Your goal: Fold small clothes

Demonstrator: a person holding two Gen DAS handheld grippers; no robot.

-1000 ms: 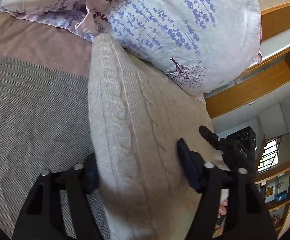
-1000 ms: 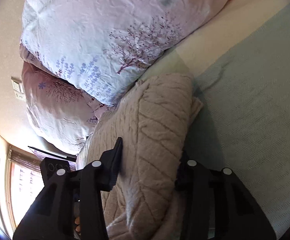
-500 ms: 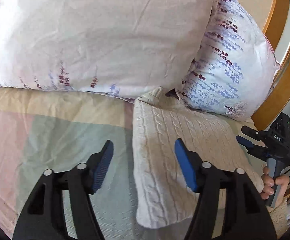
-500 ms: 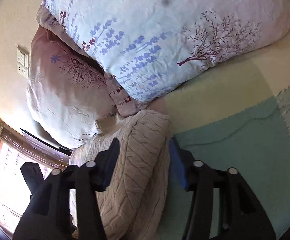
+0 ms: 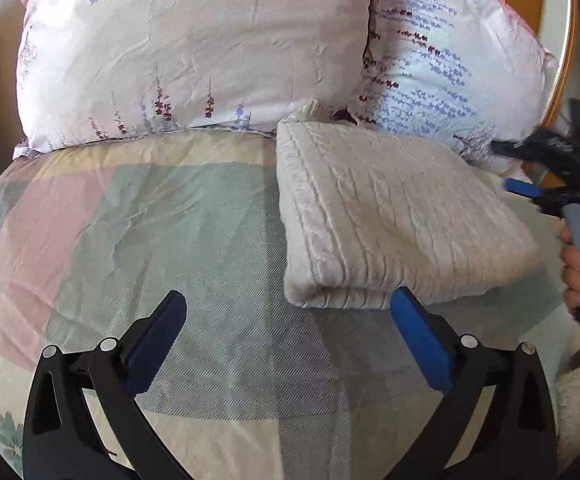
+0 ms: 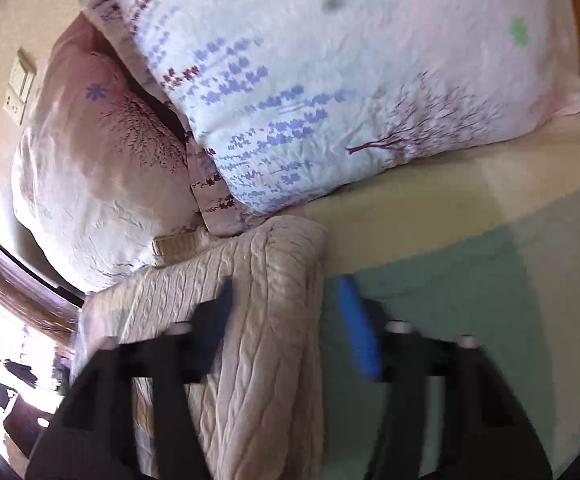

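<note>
One folded sweater [image 5: 394, 216], two pillows [image 5: 193, 52] [image 5: 450, 64], two tongs [image 5: 287, 336] [image 6: 285, 332].

Cream cable-knit sweater [image 5: 390, 216], folded into a thick rectangle, lying flat on the bedspread [image 5: 169, 220], far edge against the pillows [image 5: 193, 52].

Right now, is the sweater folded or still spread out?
Folded. The sweater lies as a compact rectangle on the bedspread against the pillows, doubled layers showing along its near edge.

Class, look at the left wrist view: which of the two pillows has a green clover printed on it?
The larger pink pillow on the left; the right-hand pillow, behind the folded sweater, shows purple sprigs instead.
</note>
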